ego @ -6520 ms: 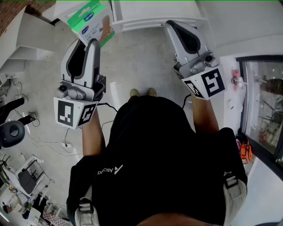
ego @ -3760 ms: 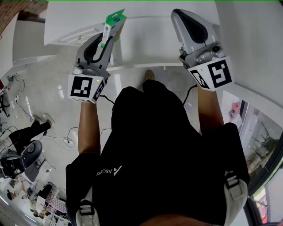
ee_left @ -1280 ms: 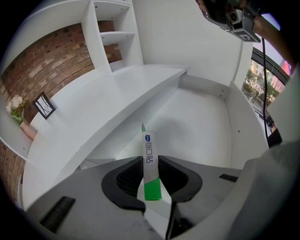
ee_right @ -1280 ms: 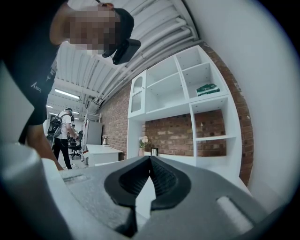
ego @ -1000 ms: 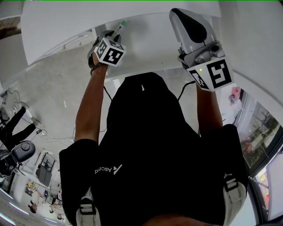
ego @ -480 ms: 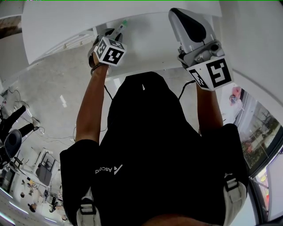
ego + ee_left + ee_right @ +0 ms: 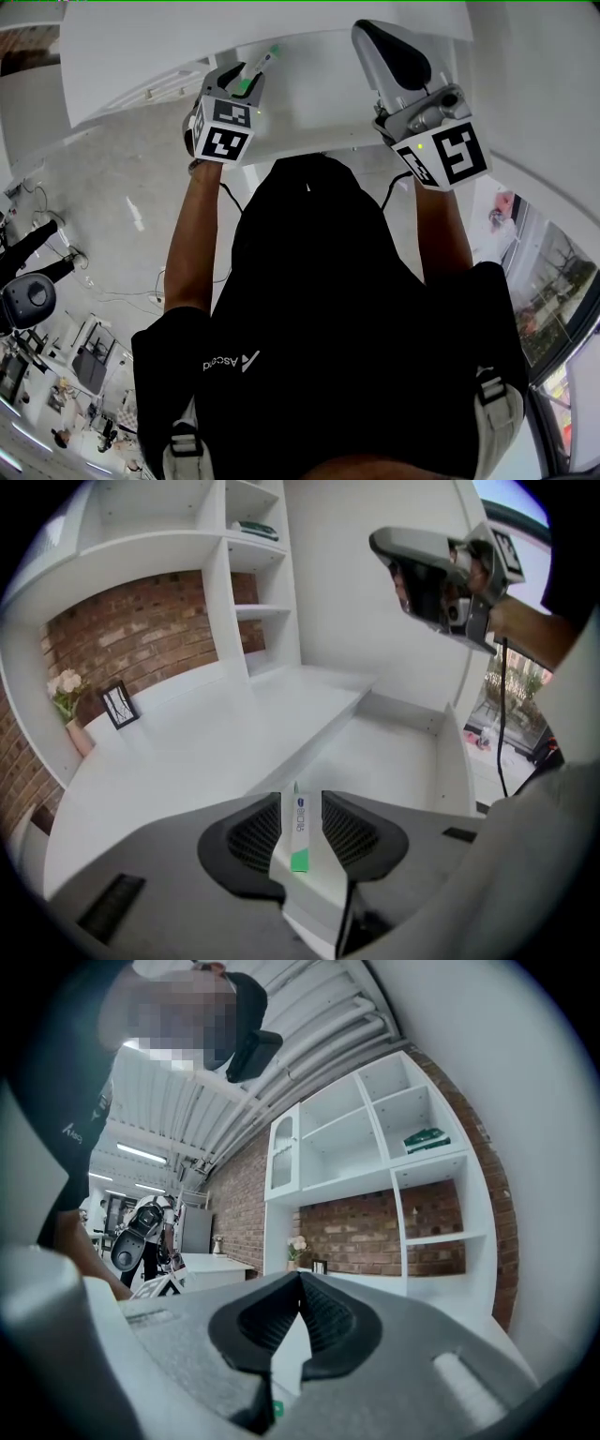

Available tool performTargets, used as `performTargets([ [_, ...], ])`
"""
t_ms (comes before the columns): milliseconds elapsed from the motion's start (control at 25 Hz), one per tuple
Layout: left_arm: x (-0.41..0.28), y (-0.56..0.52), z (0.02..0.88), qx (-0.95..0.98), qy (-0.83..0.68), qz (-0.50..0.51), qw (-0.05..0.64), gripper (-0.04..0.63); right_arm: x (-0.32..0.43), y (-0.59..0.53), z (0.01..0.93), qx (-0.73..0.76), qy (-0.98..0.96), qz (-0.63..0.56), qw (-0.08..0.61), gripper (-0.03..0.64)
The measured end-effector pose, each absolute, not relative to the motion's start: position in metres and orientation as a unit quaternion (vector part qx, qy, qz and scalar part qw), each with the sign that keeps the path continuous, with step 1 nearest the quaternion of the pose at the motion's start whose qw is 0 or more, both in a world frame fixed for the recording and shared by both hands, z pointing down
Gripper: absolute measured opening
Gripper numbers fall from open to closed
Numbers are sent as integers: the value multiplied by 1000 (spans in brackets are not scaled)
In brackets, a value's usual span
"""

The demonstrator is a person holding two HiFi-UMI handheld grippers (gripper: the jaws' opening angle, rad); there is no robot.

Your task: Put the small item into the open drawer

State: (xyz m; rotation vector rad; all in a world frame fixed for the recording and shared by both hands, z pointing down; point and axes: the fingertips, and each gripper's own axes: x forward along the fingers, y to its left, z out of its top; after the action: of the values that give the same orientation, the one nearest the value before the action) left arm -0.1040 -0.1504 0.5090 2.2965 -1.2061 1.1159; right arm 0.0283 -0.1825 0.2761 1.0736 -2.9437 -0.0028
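Note:
The small item is a slim white and green box. It stands edge-on between the pads of my left gripper, whose jaws are opening and no longer look pressed on it. Just beyond the jaw tips lies the open white drawer, its bare floor showing. My right gripper is raised over the drawer's right side, and its shut jaw tips meet on nothing. It also shows high at the right in the left gripper view.
A white countertop runs left of the drawer, under white shelves against a brick wall. A vase of flowers and a small picture frame stand at its back. A book lies on an upper shelf.
My left gripper has drawn back toward me and turned its marker cube. The box still stands between its jaws. The right gripper has barely moved.

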Motion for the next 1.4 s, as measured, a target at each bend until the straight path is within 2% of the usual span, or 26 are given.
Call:
performTargets([
  [160, -101, -139, 451, 836, -433, 301, 150, 133, 23, -170, 262, 337, -942, -8, -4, 2],
  [360, -82, -129, 355, 884, -431, 130, 123, 123, 22, -160, 243, 326, -945, -22, -21, 2],
  [560, -85, -107, 283, 890, -445, 45, 82, 91, 7, -134, 227, 313, -949, -34, -34, 2],
  [1080, -84, -69, 196, 890, -453, -53, 14, 2, -16, -80, 206, 281, -957, -37, -57, 2],
  [1400, -76, -65, 185, 894, -444, -58, 2, -2, -22, -69, 202, 276, -958, -43, -64, 2],
])
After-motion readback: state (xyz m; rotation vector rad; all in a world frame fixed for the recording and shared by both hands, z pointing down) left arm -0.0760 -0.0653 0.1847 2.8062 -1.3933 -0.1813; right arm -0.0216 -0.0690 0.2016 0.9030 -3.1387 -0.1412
